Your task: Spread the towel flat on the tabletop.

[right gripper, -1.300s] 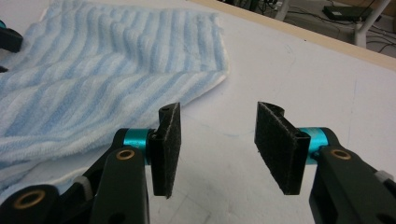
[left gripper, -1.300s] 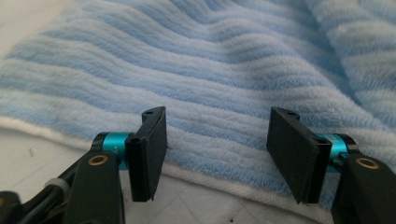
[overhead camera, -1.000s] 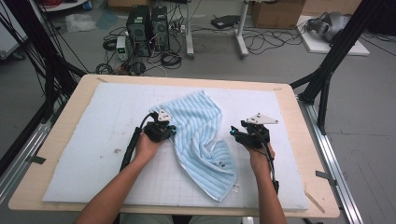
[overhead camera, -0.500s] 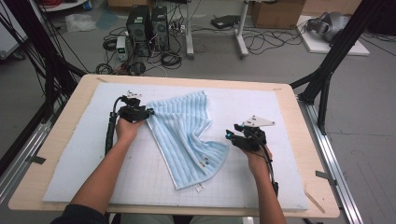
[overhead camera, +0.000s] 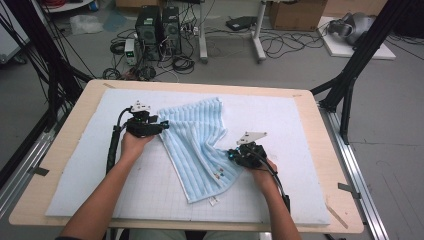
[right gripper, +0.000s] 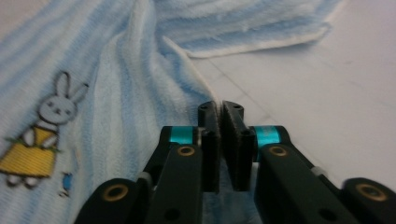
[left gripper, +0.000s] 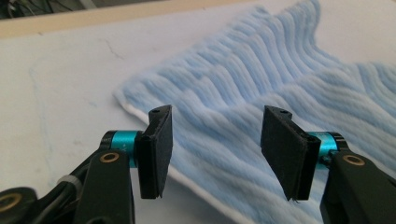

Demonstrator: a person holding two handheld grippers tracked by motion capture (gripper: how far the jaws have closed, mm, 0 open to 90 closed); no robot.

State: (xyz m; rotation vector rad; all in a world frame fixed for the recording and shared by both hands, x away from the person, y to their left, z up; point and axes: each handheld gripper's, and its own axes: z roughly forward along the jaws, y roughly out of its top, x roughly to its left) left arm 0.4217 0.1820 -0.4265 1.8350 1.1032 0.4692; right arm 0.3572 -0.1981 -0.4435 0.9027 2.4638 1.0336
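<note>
On the left side of the table (overhead camera: 60, 150), which is covered with a white mat (overhead camera: 80, 190), the person's left hand (overhead camera: 131, 145) holds the left gripper (overhead camera: 162, 126) near the upper left corner of a light blue towel (overhead camera: 197, 140). In the left gripper view, the two black pads (left gripper: 156, 149) stand well apart, and the towel (left gripper: 243, 107) lies on the mat below and between them with its white edge, but the pads do not press on it. So this gripper is released; its jaws have just been opening, and nothing is clamped in them.

The towel is in the middle of the mat, spread only partly. Its upper part lies flat with ribbed stripes, and a fold runs down through the middle toward the lower edge. A small white label (overhead camera: 214, 201) sticks out at the bottom edge.

On the right side, the right hand (overhead camera: 262, 172) holds the right gripper (overhead camera: 232, 156) at the right edge of the towel. In the right gripper view the jaws are closed together, and a thin piece of the towel's edge (right gripper: 196, 79) goes in between the pads (right gripper: 209, 140). This gripper is clenched on the towel; its jaws have just been closing. Beside it on the cloth is a small picture of a rabbit (right gripper: 42, 135) in a yellow dress.
</note>
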